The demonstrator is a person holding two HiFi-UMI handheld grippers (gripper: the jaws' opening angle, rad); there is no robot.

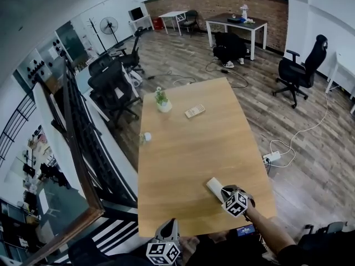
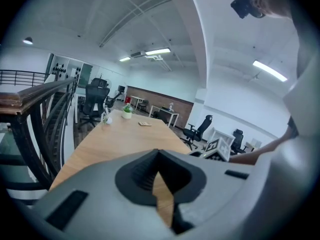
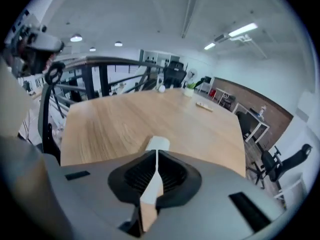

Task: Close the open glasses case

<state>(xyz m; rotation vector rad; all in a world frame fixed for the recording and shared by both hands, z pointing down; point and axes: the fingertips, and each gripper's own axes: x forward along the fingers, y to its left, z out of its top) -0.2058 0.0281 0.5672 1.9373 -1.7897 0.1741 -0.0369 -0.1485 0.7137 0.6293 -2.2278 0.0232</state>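
- A slim white glasses case [image 1: 214, 185] lies on the light wooden table [image 1: 188, 148], near the table's edge closest to the person.
- The right gripper [image 3: 156, 155] is over the table just beside the case, jaws pressed together and clamping nothing.
- The left gripper [image 2: 159, 156] is at that same table edge, jaws closed and empty.

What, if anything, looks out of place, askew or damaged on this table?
Nothing stands out. The white glasses case is slanted to the table edge near the person, with the right gripper shut at its end, apparently pinching it. No spill or damage shows; the potted plant stands upright.
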